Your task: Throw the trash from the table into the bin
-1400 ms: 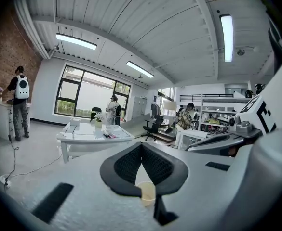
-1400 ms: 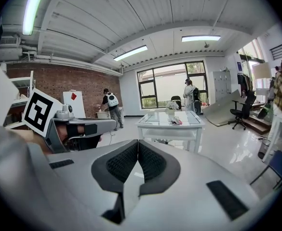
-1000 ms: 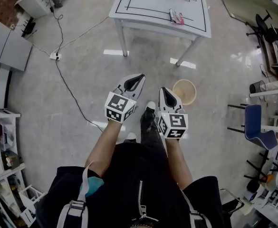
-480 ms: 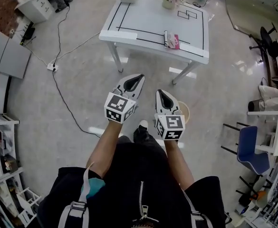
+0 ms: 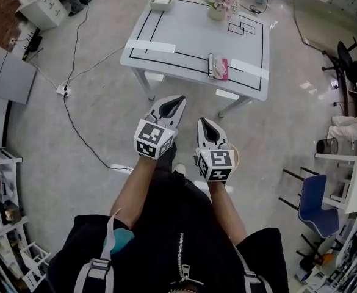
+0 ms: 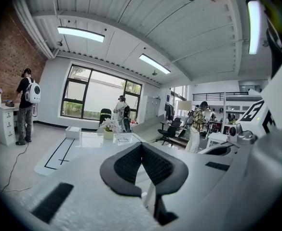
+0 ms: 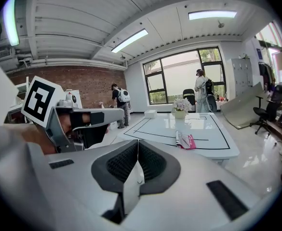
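The white rectangular table marked with black tape lines (image 5: pixel 190 38) stands on a pale glossy floor (image 5: pixel 105 115). Short of the table's near edge, a sliver of the round tan bin (image 5: pixel 235 156) shows, mostly hidden under the right gripper (image 5: pixel 202 122). Both tools hang short of that near edge. The left gripper (image 5: pixel 179 99) has its jaws pressed together with nothing between them, and the right one is likewise closed and empty. At the table's far edge sit a pot of pale pink flowers (image 5: pixel 219 3) and, at the far left corner, a small white box (image 5: pixel 162 0). The trash, a crumpled pink-and-white wrapper (image 5: pixel 218 66), lies on the table at its near edge, right of middle.
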{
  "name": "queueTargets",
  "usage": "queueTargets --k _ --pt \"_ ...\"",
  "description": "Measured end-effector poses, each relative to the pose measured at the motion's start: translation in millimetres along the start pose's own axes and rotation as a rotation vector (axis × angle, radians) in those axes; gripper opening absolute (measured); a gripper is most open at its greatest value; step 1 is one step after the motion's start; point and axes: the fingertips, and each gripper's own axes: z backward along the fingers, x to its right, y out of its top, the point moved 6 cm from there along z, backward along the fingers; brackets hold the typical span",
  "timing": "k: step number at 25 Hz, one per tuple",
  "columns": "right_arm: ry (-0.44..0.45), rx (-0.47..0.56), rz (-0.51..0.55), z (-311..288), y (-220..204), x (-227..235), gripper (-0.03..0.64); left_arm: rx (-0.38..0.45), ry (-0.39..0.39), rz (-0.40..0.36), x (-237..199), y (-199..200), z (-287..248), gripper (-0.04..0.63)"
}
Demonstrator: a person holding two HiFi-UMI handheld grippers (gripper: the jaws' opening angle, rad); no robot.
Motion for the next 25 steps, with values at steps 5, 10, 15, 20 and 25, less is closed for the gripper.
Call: queueTargets --k 5,10,15,20,25 --pt "-0.014 -0.006 -0.006 -56 23 22 0.009 0.007 -0.017 0.008 -46 11 -49 0.006" --pt "-0.041 -0.001 0.003 -118 65 36 0.009 0.011 -0.043 0.014 -103 34 -92 0.006" --pt "-0.080 0.022 0.014 -163 101 43 0.009 -0.004 -0.066 -0.001 -147 42 -120 0.006" --pt "-0.123 0.016 0.018 -189 112 60 0.011 -0.016 -0.085 0.033 -173 43 -142 0.006" --pt "-0.143 -0.004 0.007 -208 113 81 0.011 -0.038 -0.085 0.045 -187 38 -166 0.006"
